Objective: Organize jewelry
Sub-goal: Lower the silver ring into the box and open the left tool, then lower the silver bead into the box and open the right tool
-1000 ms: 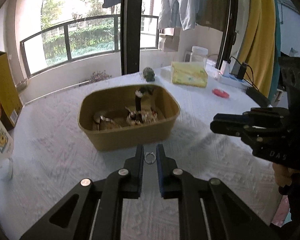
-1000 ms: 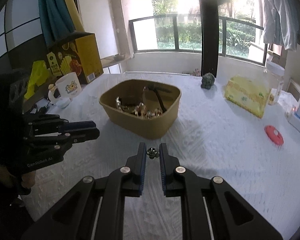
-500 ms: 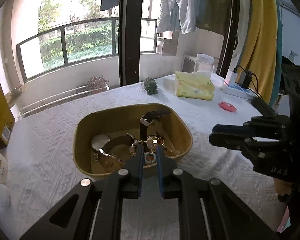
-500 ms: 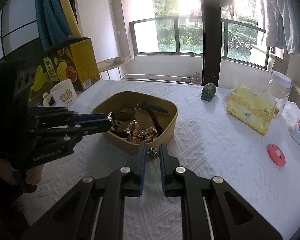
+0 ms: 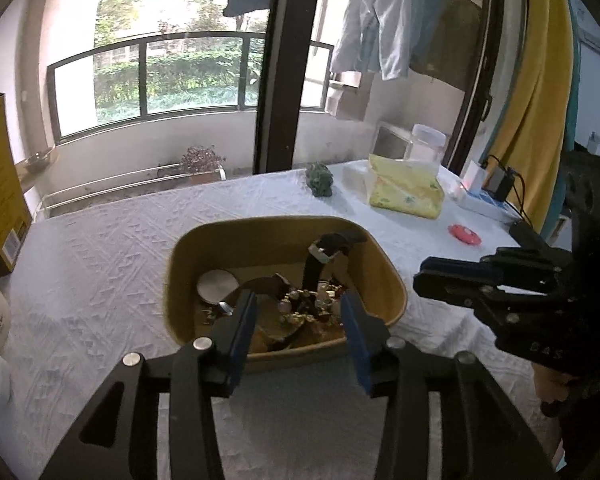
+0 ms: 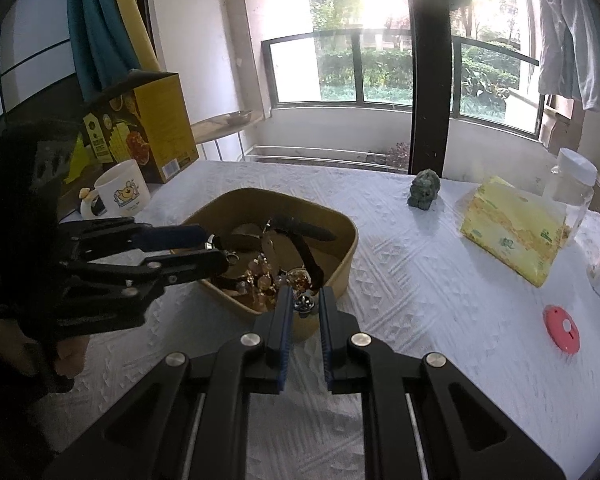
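While the left gripper hangs with its jaws wide apart over the near rim of the tan tray, nothing between them, the right gripper pinches a small silvery bauble just at the tray's near edge, seemingly to drop it in with the rest. Inside lies one tangled heap of gold and bead pieces and one dark strap; I cannot count the heap. Farther off stand one green figurine and, to the right, one yellow packet.
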The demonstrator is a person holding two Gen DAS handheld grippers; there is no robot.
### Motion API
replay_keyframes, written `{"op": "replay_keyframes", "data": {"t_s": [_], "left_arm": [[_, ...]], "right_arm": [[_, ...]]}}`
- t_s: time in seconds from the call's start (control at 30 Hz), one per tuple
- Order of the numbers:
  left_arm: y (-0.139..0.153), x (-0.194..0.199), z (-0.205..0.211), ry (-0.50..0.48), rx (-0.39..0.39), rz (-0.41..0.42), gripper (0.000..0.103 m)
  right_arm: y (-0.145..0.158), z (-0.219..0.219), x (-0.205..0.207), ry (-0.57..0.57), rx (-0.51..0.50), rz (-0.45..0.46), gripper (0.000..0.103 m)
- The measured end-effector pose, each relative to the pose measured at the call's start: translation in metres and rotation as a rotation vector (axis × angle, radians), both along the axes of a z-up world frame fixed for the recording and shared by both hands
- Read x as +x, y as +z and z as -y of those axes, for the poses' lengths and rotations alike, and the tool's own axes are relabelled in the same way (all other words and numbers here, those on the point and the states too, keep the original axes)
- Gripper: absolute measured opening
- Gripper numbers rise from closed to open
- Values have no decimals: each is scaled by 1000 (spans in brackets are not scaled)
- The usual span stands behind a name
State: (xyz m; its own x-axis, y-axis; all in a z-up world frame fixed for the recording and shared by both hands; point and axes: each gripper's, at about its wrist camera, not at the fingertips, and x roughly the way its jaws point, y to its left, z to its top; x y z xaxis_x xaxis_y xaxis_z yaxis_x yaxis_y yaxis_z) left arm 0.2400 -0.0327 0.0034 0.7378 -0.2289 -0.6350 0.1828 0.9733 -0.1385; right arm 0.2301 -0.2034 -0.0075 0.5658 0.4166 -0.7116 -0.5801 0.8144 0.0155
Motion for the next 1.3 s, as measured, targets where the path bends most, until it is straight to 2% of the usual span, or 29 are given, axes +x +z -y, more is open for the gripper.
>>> {"op": "replay_keyframes", "data": {"t_s": [0.43, 0.67, 0.73, 0.83, 1.0, 1.3], "left_arm": [[0, -5, -48, 126, 3, 17, 44], [0, -6, -55, 118, -12, 19, 45], [0, -7, -54, 116, -10, 17, 45], [2, -12, -54, 120, -10, 19, 45], [5, -22, -49, 137, 39, 12, 45], [13, -49, -43, 127, 17, 15, 45]], "right_arm": [[-5, -22, 22, -6, -31, 21, 12], [-8, -25, 29, -38, -77, 34, 13], [-9, -25, 29, -43, -87, 35, 17], [-7, -25, 26, -47, -91, 39, 19], [-1, -24, 15, -47, -86, 53, 21], [5, -14, -16, -65, -82, 57, 22]]}}
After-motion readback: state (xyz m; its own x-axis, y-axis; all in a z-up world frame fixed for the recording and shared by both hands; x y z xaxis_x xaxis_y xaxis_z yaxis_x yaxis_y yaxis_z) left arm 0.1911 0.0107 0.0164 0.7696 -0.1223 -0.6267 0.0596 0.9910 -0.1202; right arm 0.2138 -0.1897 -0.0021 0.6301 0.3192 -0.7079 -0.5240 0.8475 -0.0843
